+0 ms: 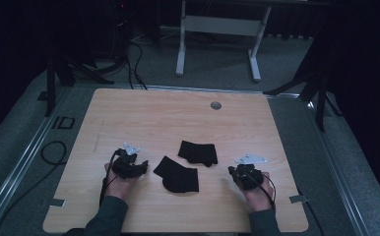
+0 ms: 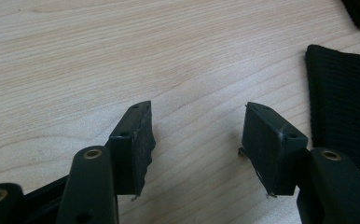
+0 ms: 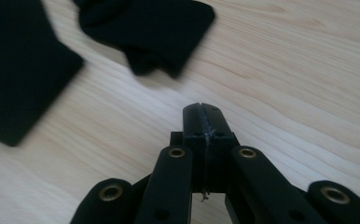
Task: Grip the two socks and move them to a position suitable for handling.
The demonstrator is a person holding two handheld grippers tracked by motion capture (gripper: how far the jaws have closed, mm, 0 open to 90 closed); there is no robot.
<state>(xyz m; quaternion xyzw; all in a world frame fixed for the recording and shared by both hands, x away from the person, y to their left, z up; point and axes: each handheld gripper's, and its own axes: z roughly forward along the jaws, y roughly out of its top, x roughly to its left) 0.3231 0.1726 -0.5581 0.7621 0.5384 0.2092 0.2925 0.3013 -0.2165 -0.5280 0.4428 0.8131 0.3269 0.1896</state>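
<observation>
Lying flat, two black socks (image 1: pixel 178 174), wooden table (image 1: pixel 153 118)

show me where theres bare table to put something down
The far half of the table is bare up to the round grommet; so are both side edges beyond each hand-held gripper. It is crowded in the near middle, where two black cloths lie between the left hand-held gripper and right one.

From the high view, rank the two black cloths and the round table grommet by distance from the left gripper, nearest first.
1. Near black cloth, just right of the left gripper.
2. Far black cloth, farther right, slightly back.
3. Grommet, near the table's far edge.
</observation>
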